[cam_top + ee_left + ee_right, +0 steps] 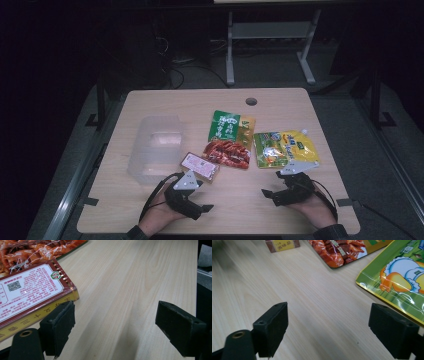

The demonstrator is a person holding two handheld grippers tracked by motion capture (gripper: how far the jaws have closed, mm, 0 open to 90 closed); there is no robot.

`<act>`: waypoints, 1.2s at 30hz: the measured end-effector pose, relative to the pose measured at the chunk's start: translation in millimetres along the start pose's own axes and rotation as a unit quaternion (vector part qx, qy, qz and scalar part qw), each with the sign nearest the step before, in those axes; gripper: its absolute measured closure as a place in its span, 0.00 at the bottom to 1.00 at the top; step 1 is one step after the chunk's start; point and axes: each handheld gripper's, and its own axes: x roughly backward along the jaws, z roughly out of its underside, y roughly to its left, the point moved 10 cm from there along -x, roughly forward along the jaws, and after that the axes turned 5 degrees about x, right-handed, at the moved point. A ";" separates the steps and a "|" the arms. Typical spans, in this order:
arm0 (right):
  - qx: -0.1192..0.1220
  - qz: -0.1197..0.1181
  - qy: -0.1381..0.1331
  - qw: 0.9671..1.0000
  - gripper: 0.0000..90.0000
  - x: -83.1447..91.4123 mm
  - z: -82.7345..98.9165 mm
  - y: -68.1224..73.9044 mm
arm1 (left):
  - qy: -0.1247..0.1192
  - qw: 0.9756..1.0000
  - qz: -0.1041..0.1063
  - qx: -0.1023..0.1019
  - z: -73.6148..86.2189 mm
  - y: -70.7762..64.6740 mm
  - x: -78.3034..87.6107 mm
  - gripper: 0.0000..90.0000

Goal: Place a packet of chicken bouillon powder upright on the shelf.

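Note:
A small pink-and-maroon box point(200, 166) lies near the table's middle. Behind it is a green and red snack packet point(229, 140), with a yellow-green spout pouch point(285, 147) to its right. My left gripper point(202, 197) rests low on the table, open, with bare wood between its pads. In the left gripper view the box point(30, 295) lies right beside the left pad point(58, 325), outside the gap. My right gripper point(272, 184) is open too, just in front of the pouch point(402, 277), and nothing is between its pads.
A clear plastic container point(155, 147) stands at the table's left, behind the left gripper. The wooden table point(280, 107) has a cable hole point(251, 101) at the back. Its front edge runs close under both hands. A desk frame point(270, 45) stands on the dark floor beyond.

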 end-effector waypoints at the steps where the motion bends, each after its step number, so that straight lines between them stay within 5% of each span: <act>1: -0.005 -0.001 0.003 1.000 0.24 0.0 -1.0 0.1 | -0.001 1.000 0.001 0.001 -0.2 -0.3 0.1 0.18; 11: -0.004 -0.014 -0.011 1.000 0.55 2.9 -20.0 -7.8 | -0.002 1.000 0.011 -0.004 -0.7 -3.4 0.2 0.18; 24: -0.006 0.008 -0.040 0.999 0.98 0.5 -54.4 -38.9 | -0.009 1.000 0.015 -0.001 -3.2 -4.8 -1.7 0.18; 36: -0.026 0.048 -0.043 0.998 1.00 -15.7 -86.2 -79.1 | -0.010 1.000 0.021 -0.004 -5.6 -6.1 -3.1 0.18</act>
